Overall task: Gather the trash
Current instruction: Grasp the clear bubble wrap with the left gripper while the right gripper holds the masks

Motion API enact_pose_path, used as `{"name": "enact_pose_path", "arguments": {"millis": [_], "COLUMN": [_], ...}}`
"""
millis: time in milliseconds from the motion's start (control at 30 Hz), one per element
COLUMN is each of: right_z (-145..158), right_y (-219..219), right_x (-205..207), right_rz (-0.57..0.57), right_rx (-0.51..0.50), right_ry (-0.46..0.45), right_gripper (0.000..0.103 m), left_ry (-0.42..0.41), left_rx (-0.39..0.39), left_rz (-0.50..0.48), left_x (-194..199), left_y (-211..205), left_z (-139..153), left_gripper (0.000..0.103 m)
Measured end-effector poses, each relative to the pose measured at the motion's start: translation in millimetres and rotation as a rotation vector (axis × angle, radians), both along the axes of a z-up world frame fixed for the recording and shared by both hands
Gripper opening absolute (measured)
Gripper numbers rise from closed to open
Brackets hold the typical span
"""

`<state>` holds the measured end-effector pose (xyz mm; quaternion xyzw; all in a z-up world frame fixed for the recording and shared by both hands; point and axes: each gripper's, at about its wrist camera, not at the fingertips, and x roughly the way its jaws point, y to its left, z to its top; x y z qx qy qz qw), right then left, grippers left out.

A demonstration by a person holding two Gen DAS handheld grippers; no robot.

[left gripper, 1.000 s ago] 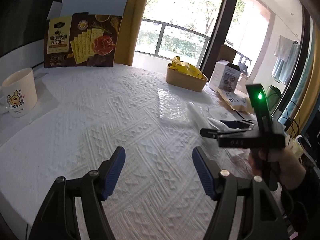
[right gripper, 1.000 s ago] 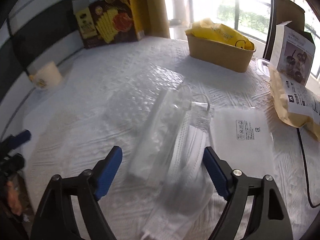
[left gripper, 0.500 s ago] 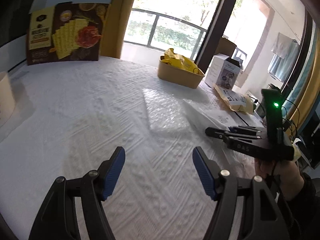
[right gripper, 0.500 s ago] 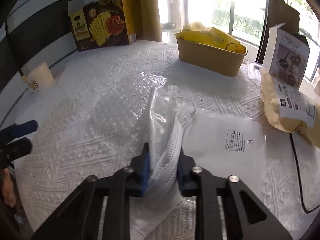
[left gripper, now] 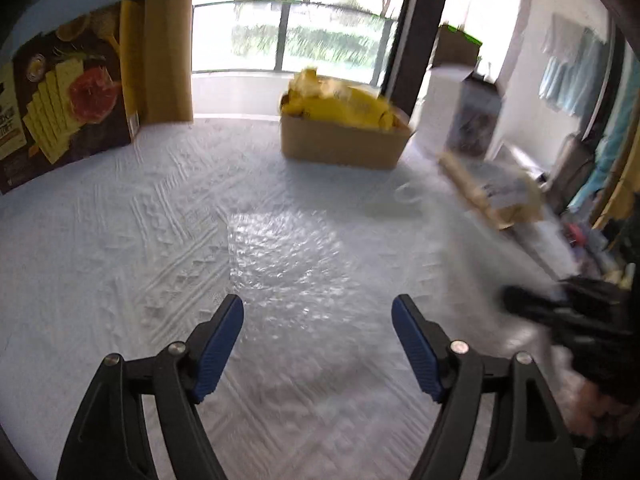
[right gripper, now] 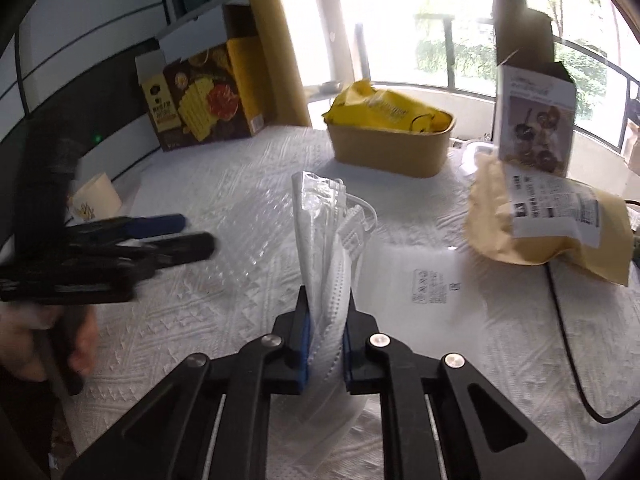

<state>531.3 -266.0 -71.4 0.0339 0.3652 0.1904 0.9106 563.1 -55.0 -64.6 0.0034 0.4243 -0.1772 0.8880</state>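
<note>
The right gripper (right gripper: 325,344), black with blue pads, is clamped on a white face mask inside a crinkled clear plastic wrapper (right gripper: 326,248). Its jaws have just been closing, and the mask and wrapper are pinched between them, standing up out of the grip above the white embossed tablecloth (right gripper: 208,320).

The left gripper (left gripper: 318,340) has its jaws spread wide with nothing between them; they have just been opening further. It hangs over a clear sheet of bubble wrap (left gripper: 280,252) that lies flat on the tablecloth. In the right wrist view this gripper shows at the left edge, blurred, held in the person's left hand (right gripper: 44,344).

Just right of the held mask lies a flat white plastic pouch with small printed symbols (right gripper: 424,280). Beyond it, toward the right, a tan padded mailer bag with a white printed label (right gripper: 552,232) rests on the cloth, and a black cable (right gripper: 568,348) curves past it. Behind the mailer stands an open white carton with a photo on its front (right gripper: 536,128).

At the far side of the table sits a brown paper tub (right gripper: 390,148) holding a crumpled yellow snack bag (right gripper: 380,110). To the left, an open dark brown and yellow cracker box (right gripper: 204,108) stands upright against the wall, and a cream mug with a cartoon print (right gripper: 94,202) stands near the left edge of the table.
</note>
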Motion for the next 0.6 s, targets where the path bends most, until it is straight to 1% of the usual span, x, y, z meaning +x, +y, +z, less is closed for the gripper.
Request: {"name": "enact_pose_path", "arguments": {"millis": [33,67,200,300,333,400,433,467,533,600], "right_z": [2,3,9,13,14,15,16,16,17,16], "right_y": [-4,-8,-24,-29,-28,-26,-23,-20,-8,-3], "right_x": [0,-1,-8,-11,-12,-14,-16,-18,-22,-25], "right_rz": [-0.004,-0.007,-0.010,0.007,0.013,0.024,0.032,0.038,0.055,0.068], "right_rx": [0.012,0.027,0.082,0.124,0.127,0.128,0.113,0.091,0.025,0.000], "right_ry": [-0.002,-0.005,-0.019,-0.023,-0.024,-0.028,-0.034,-0.042,-0.070,-0.080], "right_gripper": [0.011,0.011,0.011,0.011,0.011,0.011,0.011,0.011,0.011,0.011], "left_ry": [0.028,0.039,0.018,0.016,0.015,0.000,-0.009,-0.014,-0.016,-0.009], "left_rx": [0.015,0.022,0.091,0.106,0.117,0.151,0.145,0.148,0.155,0.149], "left_rz": [0.005,0.003,-0.003,-0.008,-0.013,-0.027,-0.056,-0.063,-0.071,-0.070], "left_x": [6,8,7,7,8,7,5,4,2,-2], "left_y": [-4,-5,-12,-12,-13,-17,-18,-17,-16,-13], "left_z": [-7,-11,-17,-18,-19,-18,-16,-16,-16,-14], "left_gripper": [0.077,0.077,0.077,0.076,0.074,0.054,0.030,0.017,0.010,0.009]}}
